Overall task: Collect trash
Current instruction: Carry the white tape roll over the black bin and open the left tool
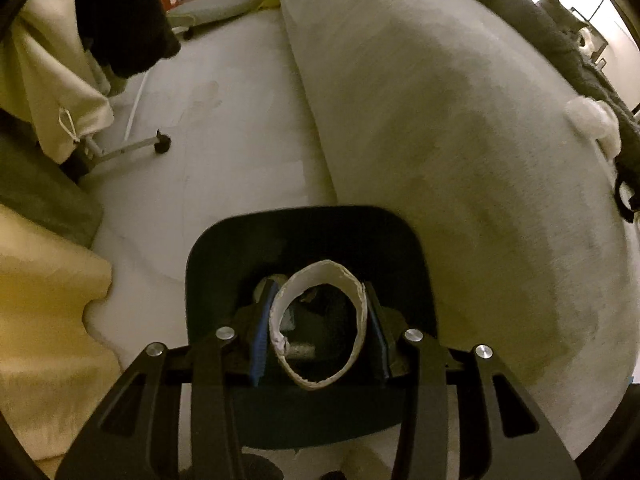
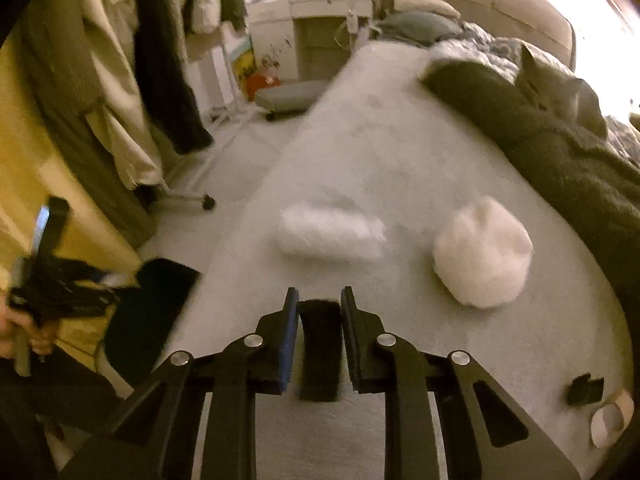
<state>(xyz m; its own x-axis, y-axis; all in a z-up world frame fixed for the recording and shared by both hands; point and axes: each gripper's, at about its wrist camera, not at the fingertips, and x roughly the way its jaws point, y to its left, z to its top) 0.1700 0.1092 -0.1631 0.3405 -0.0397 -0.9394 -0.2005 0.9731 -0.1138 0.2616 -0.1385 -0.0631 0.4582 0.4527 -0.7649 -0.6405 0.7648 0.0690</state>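
My left gripper [image 1: 318, 326] is shut on a squashed white cardboard roll [image 1: 320, 324] and holds it over the open mouth of a dark trash bin [image 1: 408, 264] beside the bed. The bin also shows in the right wrist view [image 2: 156, 312] at lower left. My right gripper [image 2: 319, 312] is over the bed with a black strip [image 2: 319, 352] between its fingers; the pads stand beside it and contact is unclear. Two white fluffy wads [image 2: 330, 232] [image 2: 482, 252] lie on the bed [image 2: 360, 120] ahead. A small black scrap [image 2: 585, 390] and another cardboard roll [image 2: 612, 416] lie at lower right.
A dark blanket [image 2: 560, 152] and pillows cover the bed's right side. A clothes rack with hanging coats [image 2: 120, 80] and a wheeled base [image 1: 160, 144] stands left on the floor. A grey cushion [image 2: 288, 94] and a dresser [image 2: 320, 20] are at the back.
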